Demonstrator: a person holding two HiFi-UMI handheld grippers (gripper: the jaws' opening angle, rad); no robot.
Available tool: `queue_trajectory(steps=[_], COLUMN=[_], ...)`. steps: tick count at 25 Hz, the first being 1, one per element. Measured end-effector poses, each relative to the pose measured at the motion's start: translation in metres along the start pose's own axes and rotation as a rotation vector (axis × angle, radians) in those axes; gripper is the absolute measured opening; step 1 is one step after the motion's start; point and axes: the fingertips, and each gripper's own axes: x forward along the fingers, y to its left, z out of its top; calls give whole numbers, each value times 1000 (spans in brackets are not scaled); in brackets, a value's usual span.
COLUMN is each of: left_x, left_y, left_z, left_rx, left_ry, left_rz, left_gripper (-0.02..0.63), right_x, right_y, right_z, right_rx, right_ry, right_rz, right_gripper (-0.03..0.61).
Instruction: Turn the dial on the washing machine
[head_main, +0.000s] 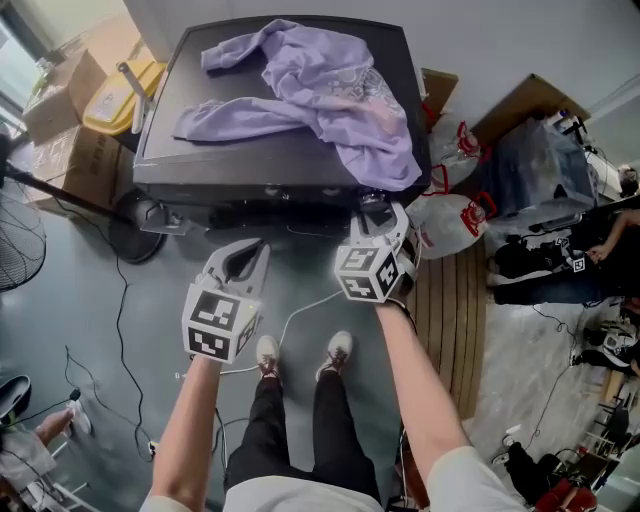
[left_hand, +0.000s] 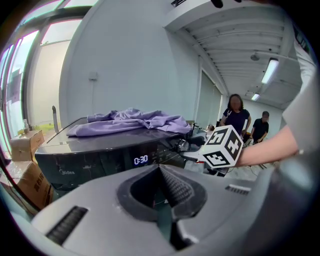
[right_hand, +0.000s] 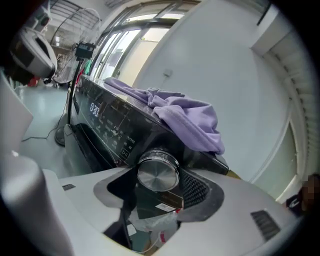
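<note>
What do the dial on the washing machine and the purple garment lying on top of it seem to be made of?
The dial looks like metal or chromed plastic: its face is brushed silver and its rim is shiny with bright reflections. The purple garment looks like a soft knit fabric, perhaps cotton jersey: it is matte and falls in loose folds over the machine's edge.
</note>
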Motion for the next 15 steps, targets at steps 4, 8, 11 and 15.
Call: queue_trajectory(steps=[4, 8, 11, 15], left_x=[0, -1, -2, -5], left_y=[0, 1, 0, 0], left_z=[-2, -3, -5, -5], left_rx=[-3, -7, -7, -7], left_ry=[1, 1, 1, 1], left_rz=[2, 6, 7, 9], left_gripper=[14, 14, 14, 14], right_x=[-1, -2, -2, -10], right_y=[2, 4, 5, 9], right_z=[0, 2, 2, 7], right_rx=[-143, -295, -333, -144], right_ry=[-7, -8, -25, -92], right_rz=[-51, -90, -89, 25], right_gripper=[282, 282, 282, 288])
